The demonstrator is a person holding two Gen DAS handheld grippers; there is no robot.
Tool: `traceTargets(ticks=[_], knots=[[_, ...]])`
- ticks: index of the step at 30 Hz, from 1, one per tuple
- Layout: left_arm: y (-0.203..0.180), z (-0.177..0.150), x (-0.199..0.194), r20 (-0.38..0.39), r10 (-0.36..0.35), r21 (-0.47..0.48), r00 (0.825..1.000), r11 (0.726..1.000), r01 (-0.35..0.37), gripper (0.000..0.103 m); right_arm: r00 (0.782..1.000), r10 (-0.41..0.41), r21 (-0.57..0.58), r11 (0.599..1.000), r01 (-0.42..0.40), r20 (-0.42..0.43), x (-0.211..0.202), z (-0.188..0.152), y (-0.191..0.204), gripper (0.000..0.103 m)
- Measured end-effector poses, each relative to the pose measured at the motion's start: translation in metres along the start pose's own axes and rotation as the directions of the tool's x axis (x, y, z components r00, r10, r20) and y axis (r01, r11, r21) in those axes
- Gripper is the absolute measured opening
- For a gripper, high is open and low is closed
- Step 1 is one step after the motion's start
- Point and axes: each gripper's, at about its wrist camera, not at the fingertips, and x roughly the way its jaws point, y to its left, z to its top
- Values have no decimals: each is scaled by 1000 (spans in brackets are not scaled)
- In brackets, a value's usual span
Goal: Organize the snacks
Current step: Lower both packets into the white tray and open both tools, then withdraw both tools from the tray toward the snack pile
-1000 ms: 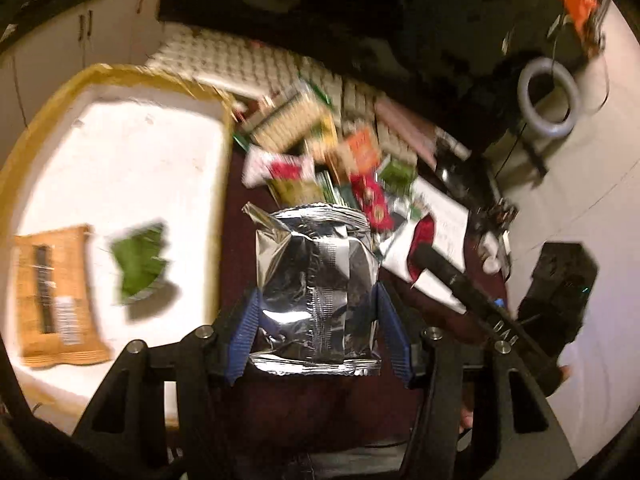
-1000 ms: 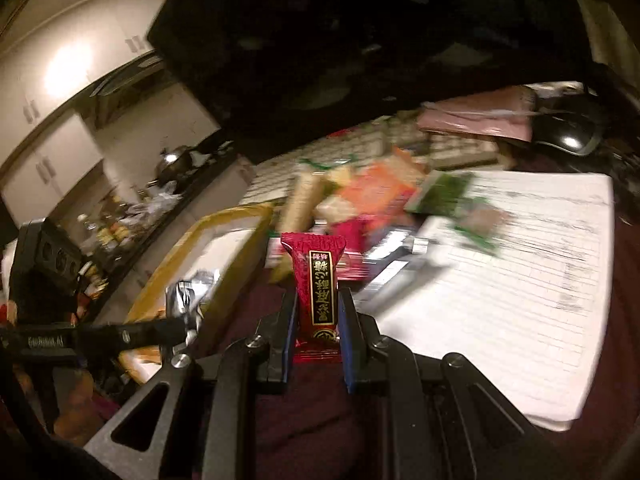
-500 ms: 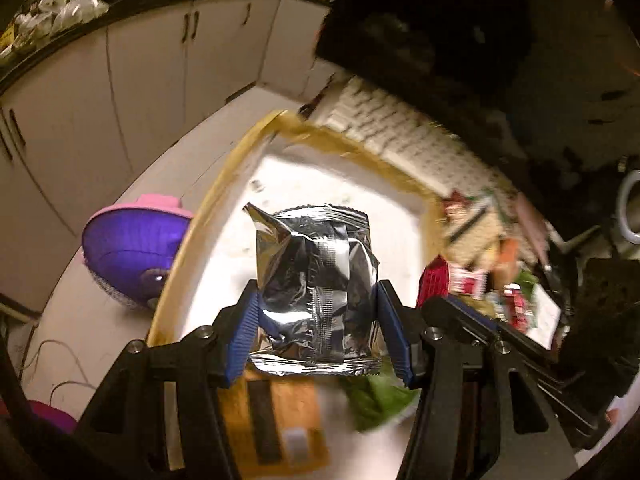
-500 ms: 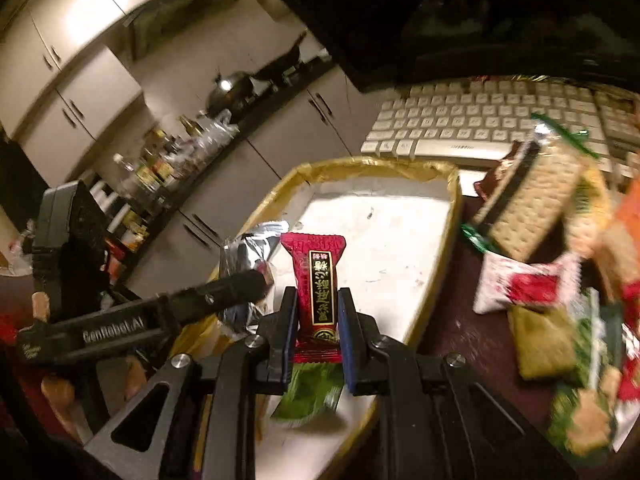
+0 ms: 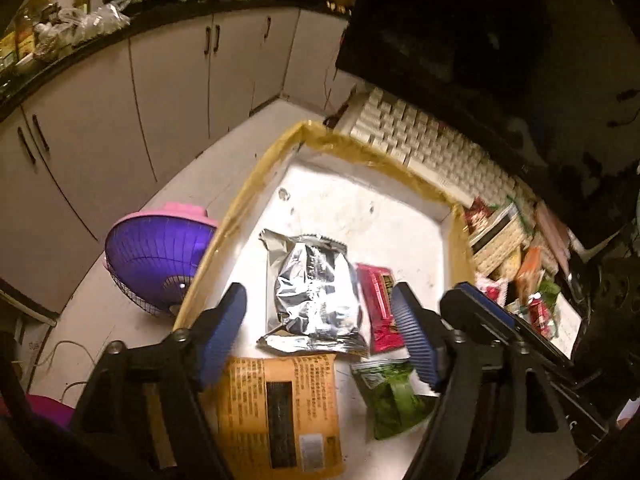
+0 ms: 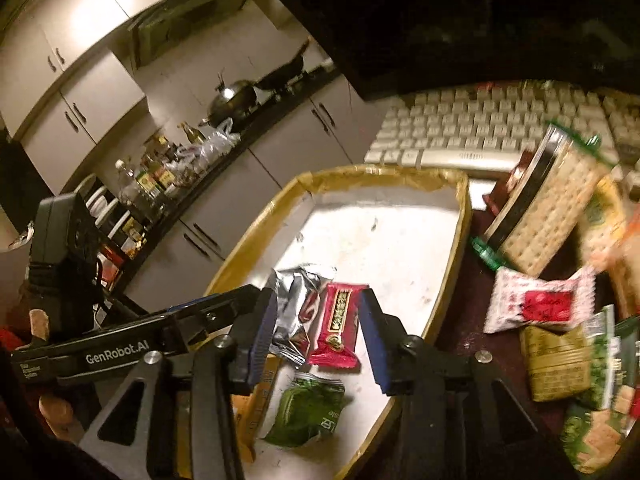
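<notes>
A white tray with a yellow-taped rim (image 5: 256, 188) (image 6: 452, 248) holds a silver foil packet (image 5: 316, 296) (image 6: 290, 300), a red snack bar (image 5: 378, 308) (image 6: 340, 326), a green packet (image 5: 394, 396) (image 6: 308, 408) and an orange packet (image 5: 280, 404). My left gripper (image 5: 320, 336) hangs over the tray, its jaws opening; the foil packet lies loose between them, untouched by the blue pads. My right gripper (image 6: 318, 346) is also opening above the red bar, which lies free on the tray. The right gripper's fingers (image 5: 484, 312) show beside the left one.
A heap of snacks (image 6: 552, 312) (image 5: 516, 248) lies on the dark table right of the tray, with a cracker pack (image 6: 548, 216). A white keyboard (image 6: 500, 128) (image 5: 432, 140) sits behind. A purple fan (image 5: 156, 256) stands left on the floor. Kitchen cabinets (image 5: 160, 80) line the back.
Both grippers swung left from the snack heap to over the tray. Then both opened: the foil packet and the red bar dropped from the pads onto the tray.
</notes>
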Motion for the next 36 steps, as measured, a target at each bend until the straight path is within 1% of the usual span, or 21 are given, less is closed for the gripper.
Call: traceTargets(ticks=[1,2,3,4,6,7,8,10,12,14,16,20,22,24,28,30,33,34,36], knots=[[-2,-2,-7,23,-8,1,1000,1000,8,80,1000,-5,-7,1000,5,15,-5,0,2,46],[-7,-3,-11,42,-16,7,999,1000,15,83,999,-13,-22,1000,13,42,-18,-1,6,52],[-12,-6,-18,63,-26,18,998,1000,25,83,998,-14,-27,1000,15,55,-24,0,6,54],[-16,-8,-23,79,-33,27,996,999,31,83,997,-6,-29,1000,8,79,-38,-2,7,55],[-26,-15,-32,113,-48,51,992,998,43,84,995,-1,-20,1000,3,100,-52,-4,8,56],[-33,-18,-36,125,-59,65,990,997,51,84,993,2,-10,1000,-1,116,-66,-7,4,58],[-40,-21,-39,131,-72,79,989,995,62,85,992,5,-4,1000,-5,122,-72,-10,-3,60],[-57,-30,-43,132,-106,124,986,988,90,85,992,18,8,1000,-19,123,-87,-16,-17,60],[-71,-36,-45,121,-131,161,984,981,111,86,992,26,18,999,-28,126,-100,-24,-33,60],[-85,-44,-46,100,-154,196,983,972,132,86,991,-12,40,999,6,134,-111,-33,-48,60],[-98,-49,-43,68,-175,211,982,965,157,86,991,-55,77,996,46,118,-116,-43,-64,60],[-117,-63,-37,10,-215,236,977,949,207,86,987,-110,135,986,94,115,-131,-60,-85,60],[-125,-69,-33,-22,-218,252,976,943,217,86,984,-139,155,981,120,115,-138,-68,-93,60],[-132,-74,-30,-47,-219,271,975,936,223,86,980,-170,185,972,148,107,-144,-73,-104,57],[-144,-80,-22,-89,-228,283,970,928,244,86,974,-201,233,957,172,105,-152,-71,-121,51],[-148,-81,-20,-94,-227,285,969,927,245,86,972,-212,246,952,181,106,-153,-65,-128,51],[-154,-80,-16,-110,-230,288,967,924,252,86,969,-235,278,939,204,83,-145,-56,-137,46],[-156,-79,-15,-112,-228,289,967,924,251,86,966,-249,288,932,221,67,-143,-53,-141,42],[-159,-78,-15,-111,-224,292,968,924,247,86,968,-244,307,928,213,64,-140,-47,-144,40]])
